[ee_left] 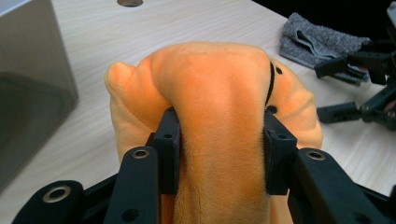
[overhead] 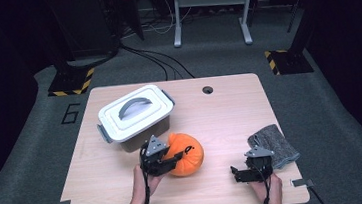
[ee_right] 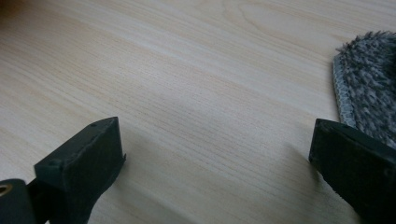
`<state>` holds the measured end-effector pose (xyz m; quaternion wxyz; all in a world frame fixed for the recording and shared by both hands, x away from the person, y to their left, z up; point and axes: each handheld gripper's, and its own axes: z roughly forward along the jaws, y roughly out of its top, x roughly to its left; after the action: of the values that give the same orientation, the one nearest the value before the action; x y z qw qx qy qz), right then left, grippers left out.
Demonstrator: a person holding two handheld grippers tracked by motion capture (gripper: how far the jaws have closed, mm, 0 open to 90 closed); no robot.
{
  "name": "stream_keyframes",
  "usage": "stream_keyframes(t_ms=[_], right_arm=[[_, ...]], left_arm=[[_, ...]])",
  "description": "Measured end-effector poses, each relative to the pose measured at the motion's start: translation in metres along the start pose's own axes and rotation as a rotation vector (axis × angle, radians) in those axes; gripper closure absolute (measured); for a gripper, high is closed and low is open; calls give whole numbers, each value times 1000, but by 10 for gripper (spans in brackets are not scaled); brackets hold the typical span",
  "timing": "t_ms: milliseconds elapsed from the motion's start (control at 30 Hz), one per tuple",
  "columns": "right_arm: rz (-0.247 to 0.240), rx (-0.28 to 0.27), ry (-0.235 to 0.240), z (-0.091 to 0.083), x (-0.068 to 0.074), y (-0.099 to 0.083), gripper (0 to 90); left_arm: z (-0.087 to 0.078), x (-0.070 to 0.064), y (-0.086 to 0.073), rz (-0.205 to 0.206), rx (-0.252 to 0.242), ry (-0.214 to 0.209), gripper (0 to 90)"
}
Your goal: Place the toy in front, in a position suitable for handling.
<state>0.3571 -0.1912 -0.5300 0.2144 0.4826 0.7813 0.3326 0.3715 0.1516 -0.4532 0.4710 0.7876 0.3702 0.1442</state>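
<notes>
On the left half of the desk (overhead: 102, 190) stands a closed white storage box (overhead: 135, 117) with a grey handle on its lid, and just in front of its right corner lies the orange plush toy (overhead: 186, 154), near the middle of the desk toward the person's edge. The left gripper (ee_left: 219, 154) is clamped on that toy, its two black jaws pressing deep into a fold of the orange fabric from either side. Farther right, the right gripper (ee_right: 212, 154) hangs low over bare wood with its jaws spread wide and nothing between them, and a grey cloth (overhead: 273, 143) lies just beside it near the desk's right edge.
</notes>
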Motion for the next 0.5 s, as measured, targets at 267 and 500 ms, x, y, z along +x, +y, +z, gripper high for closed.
stream_keyframes(t_ms=[267,500], right_arm=[[0,0,-1,0,0,0,19],[-1,1,-1,0,0,0,19]], left_arm=[[23,-3,15,-16,-10,0,583],[44,-10,20,-34,-8,17,583]])
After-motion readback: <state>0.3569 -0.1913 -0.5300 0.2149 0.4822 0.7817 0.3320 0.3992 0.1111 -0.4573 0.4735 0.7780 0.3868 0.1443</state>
